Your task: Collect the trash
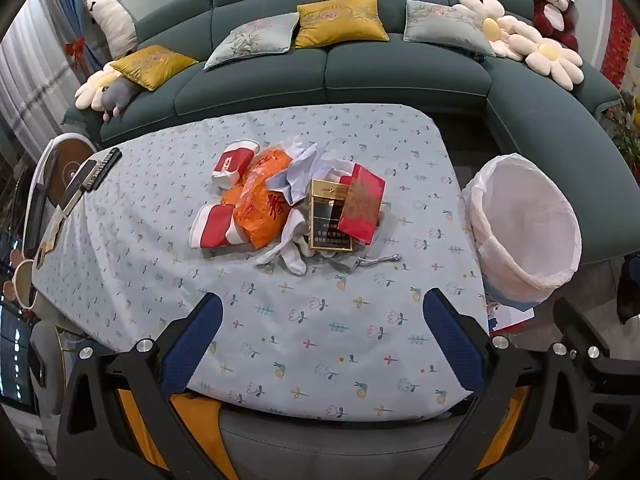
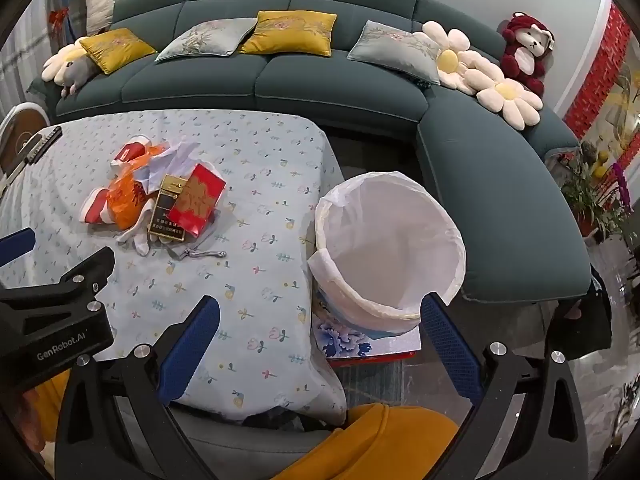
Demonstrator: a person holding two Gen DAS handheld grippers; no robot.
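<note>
A pile of trash lies mid-table: an orange plastic bag [image 1: 262, 196], two red-and-white packs [image 1: 232, 162], crumpled white paper [image 1: 300, 168], a black-and-gold cigarette box [image 1: 329, 216], a red packet [image 1: 362, 204] and white tissue [image 1: 290, 254]. The pile also shows in the right wrist view, with the red packet [image 2: 196, 200] on top. A white-lined trash bin [image 1: 524, 228] stands off the table's right edge and shows in the right wrist view [image 2: 390, 244]. My left gripper [image 1: 322, 328] is open and empty above the table's near part. My right gripper [image 2: 318, 328] is open and empty, near the bin.
The table has a floral blue cloth [image 1: 320, 344]. A small grey cord [image 1: 378, 260] lies by the pile. Remotes [image 1: 94, 174] lie at the left edge. A teal sofa [image 1: 328, 72] with cushions and plush toys curves behind. A floral box [image 2: 360, 344] sits under the bin.
</note>
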